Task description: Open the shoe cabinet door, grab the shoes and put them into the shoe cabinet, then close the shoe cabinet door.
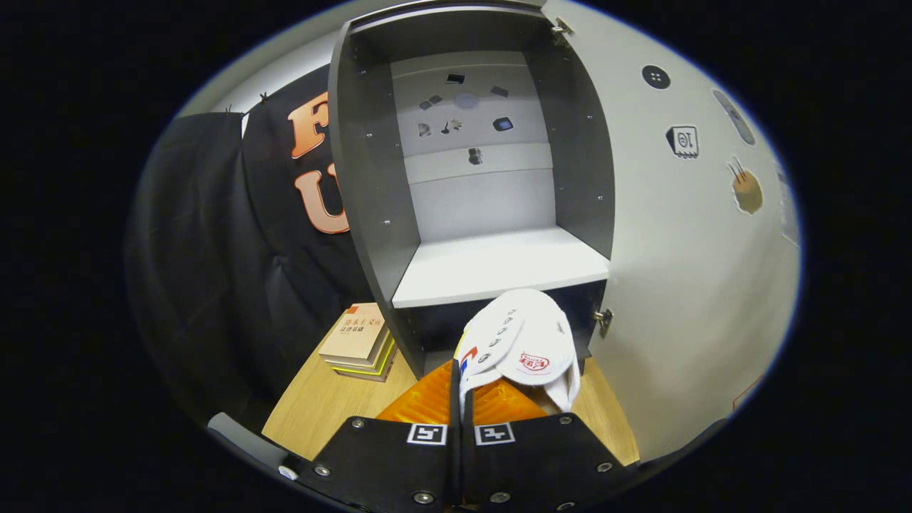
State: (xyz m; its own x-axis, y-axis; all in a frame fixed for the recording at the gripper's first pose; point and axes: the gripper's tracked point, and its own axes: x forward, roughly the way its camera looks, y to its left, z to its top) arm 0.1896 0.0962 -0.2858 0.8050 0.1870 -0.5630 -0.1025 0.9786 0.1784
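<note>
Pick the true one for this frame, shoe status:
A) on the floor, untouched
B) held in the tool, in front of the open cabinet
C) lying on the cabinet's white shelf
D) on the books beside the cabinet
B: the tool has its fingers closed on the edge of the white shoe, which hangs just ahead of the open cabinet door and below the white shelf, which is bare.

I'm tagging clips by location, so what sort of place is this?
Probably a staged recording booth, not a home: black cloth wall, open shoe cabinet on a wooden tabletop, fingers shut on a white shoe.
</note>
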